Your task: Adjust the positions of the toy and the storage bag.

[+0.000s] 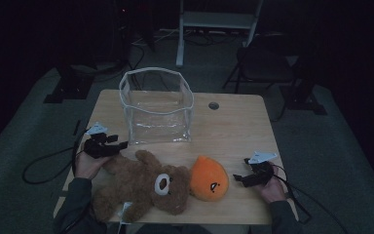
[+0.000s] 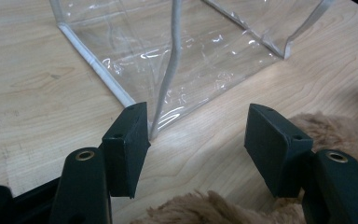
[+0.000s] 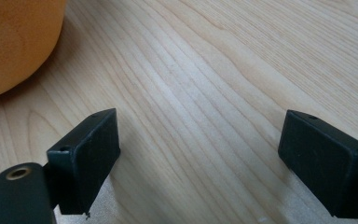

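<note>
- Over the table from the high view, I see the brown teddy bear (image 1: 139, 184) lying near the front edge beside the orange plush (image 1: 209, 178); both look soft and light.
- In the left gripper view, my left gripper (image 2: 196, 140) is spread wide before the clear bag (image 2: 182, 60); I'd pinch the bear's limb.
- In the right gripper view, my right gripper (image 3: 200, 158) gapes empty over the table (image 3: 214, 70).

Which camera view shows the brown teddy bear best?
The high view: the whole teddy bear lies on the table, beside the orange toy. The left gripper view catches just patches of its brown fur near the jaws. The right gripper view shows the orange toy instead.
</note>
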The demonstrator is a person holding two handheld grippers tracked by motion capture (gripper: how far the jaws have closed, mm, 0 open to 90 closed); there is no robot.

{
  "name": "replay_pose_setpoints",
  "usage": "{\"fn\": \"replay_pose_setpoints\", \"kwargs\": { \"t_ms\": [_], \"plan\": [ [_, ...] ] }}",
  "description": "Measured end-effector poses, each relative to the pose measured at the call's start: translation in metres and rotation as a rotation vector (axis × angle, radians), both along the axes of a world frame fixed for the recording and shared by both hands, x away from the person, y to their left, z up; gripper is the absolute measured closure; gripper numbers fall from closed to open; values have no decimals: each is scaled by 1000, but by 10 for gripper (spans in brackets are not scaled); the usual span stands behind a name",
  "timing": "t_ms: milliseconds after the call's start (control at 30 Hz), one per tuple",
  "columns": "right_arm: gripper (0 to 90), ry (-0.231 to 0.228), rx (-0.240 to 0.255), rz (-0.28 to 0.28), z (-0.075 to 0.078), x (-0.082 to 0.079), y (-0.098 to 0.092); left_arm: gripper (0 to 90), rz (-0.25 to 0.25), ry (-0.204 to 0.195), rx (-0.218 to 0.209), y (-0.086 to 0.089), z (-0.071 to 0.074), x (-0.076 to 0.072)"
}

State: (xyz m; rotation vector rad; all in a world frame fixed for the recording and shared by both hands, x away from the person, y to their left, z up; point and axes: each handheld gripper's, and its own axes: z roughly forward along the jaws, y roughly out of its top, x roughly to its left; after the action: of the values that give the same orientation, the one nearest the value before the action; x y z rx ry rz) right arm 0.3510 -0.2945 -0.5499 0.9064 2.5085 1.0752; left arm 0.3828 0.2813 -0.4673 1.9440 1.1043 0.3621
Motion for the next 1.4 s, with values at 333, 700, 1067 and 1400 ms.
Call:
{"fn": "replay_pose_setpoints", "kwargs": {
  "t_ms": [333, 700, 1067, 1400],
  "plan": [
    [137, -4, 2, 0, 0, 1, -1, 426, -48, -42, 11, -8, 20, 4],
    [140, -5, 3, -3, 0, 0, -1, 451, -84, -94, 69, -12, 38, 9],
    [140, -4, 4, -11, 0, 0, -1, 451, -126, -154, 58, -18, 64, 11],
    [139, -5, 4, -13, 0, 0, -1, 448, -175, -186, 74, -33, 87, 21]
  ]
}}
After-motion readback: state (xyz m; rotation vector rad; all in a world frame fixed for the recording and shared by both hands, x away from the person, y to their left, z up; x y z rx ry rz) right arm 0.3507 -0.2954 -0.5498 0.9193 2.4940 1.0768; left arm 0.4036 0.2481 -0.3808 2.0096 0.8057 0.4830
